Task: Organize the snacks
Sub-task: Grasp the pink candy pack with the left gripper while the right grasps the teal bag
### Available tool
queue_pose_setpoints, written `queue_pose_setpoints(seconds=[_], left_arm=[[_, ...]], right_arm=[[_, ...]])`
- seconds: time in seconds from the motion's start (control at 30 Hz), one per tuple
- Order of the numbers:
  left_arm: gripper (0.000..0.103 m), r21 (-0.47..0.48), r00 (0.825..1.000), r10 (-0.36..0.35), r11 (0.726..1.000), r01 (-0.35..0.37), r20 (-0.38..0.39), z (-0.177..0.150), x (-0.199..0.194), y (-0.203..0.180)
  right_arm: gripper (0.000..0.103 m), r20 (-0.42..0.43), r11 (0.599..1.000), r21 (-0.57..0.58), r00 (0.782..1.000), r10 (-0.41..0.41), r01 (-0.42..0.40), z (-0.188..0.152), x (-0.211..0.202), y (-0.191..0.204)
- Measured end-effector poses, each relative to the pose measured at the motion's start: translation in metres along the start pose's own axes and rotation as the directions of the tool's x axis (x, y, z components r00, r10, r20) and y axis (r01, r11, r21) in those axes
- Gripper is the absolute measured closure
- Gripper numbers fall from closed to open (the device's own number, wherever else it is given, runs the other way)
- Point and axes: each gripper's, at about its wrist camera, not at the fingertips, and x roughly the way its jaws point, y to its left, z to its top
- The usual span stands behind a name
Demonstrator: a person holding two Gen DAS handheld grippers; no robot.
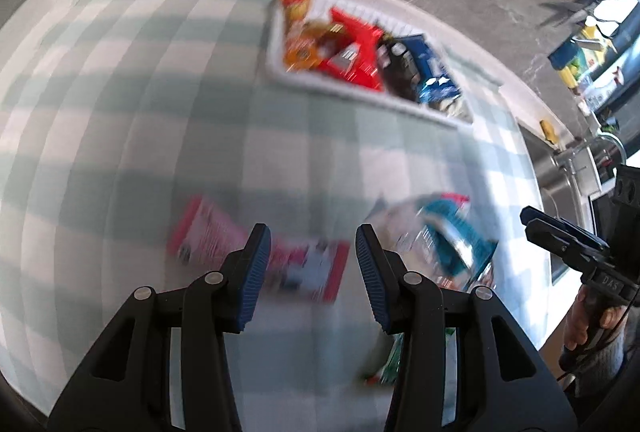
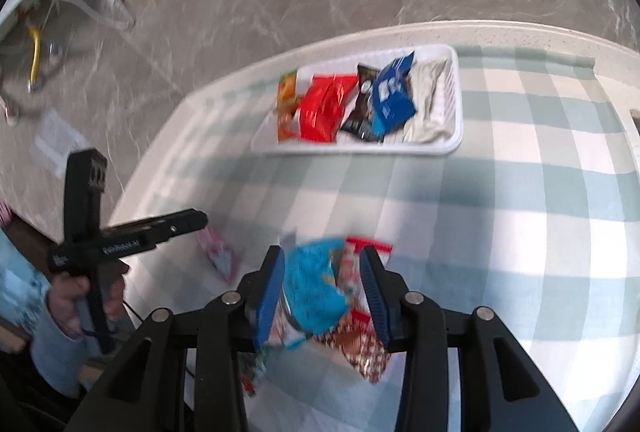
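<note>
Blue ribbed pads of the left gripper (image 1: 312,264) stand partly apart w/ nothing between them; its jaws hang over the table, not touching any packet. Just beyond the left pad lies a flat pink-and-red snack packet (image 1: 216,236), blurred, flat on the green-and-white checked tablecloth (image 1: 120,112). Beyond the right pad sits a crumpled teal-and-silver snack bag (image 1: 444,236), also on the cloth. Behind the right finger, a green-and-red wrapper (image 1: 384,368) shows only in part.

Right gripper (image 2: 322,284) is partly open too. Teal-and-silver snack bag (image 2: 314,288) and a red-and-brown foil packet (image 2: 354,328) lie in the gap between its pads; whether the pads press on them can't be told, motion blur & overlap hide the contact. To its left the pink packet (image 2: 220,256) lies on the cloth.

Far ahead of both tools, near the table's far edge, a white rectangular plastic tray (image 2: 456,128) holds snacks in a row: orange bag (image 2: 286,92), red bag (image 2: 324,104), black packet (image 2: 360,100), blue packet (image 2: 392,96), pale cream bag (image 2: 432,100). Tray also seen from the left wrist (image 1: 276,44).

A hand (image 2: 80,296) grips the left tool's handle; another hand (image 1: 588,320) grips the right one's.
</note>
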Motion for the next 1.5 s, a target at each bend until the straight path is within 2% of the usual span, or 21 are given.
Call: queue_pose_setpoints(seconds=[0.17,0.33,0.6,0.8,0.97,1.27,1.5], left_arm=[[0.060,-0.097,0.998,-0.002,0.995,-0.004,-0.058,-0.027,0.007,0.026],[0.059,-0.155,0.996,-0.032,0.988,0.020,-0.078,-0.035,0.014,0.038],[0.058,-0.204,0.996,-0.064,0.978,0.049,-0.067,-0.011,0.028,0.047],[0.057,-0.180,0.997,-0.045,0.983,0.032,-0.068,0.010,0.039,0.046],[0.057,-0.210,0.996,-0.070,0.976,0.055,-0.063,0.022,0.045,0.051],[0.055,-0.211,0.996,-0.064,0.976,0.049,-0.064,0.028,0.050,0.049],[0.053,-0.219,0.997,-0.043,0.975,0.028,-0.062,0.033,0.053,0.045]], right_arm=[[0.061,-0.023,0.999,-0.038,1.000,-0.019,0.018,-0.013,0.006,0.010],[0.060,-0.035,0.999,-0.048,0.999,-0.022,0.020,-0.018,0.010,0.015],[0.059,-0.038,0.997,-0.058,0.998,-0.043,0.041,-0.016,0.013,0.022],[0.057,-0.047,0.993,-0.092,0.995,-0.084,0.079,-0.015,0.019,0.027],[0.057,-0.068,0.987,-0.124,0.991,-0.112,0.103,-0.014,0.028,0.030],[0.056,-0.122,0.960,-0.239,0.976,-0.181,0.148,-0.012,0.053,0.043],[0.054,-0.139,0.917,-0.345,0.956,-0.260,0.199,-0.013,0.069,0.053]])
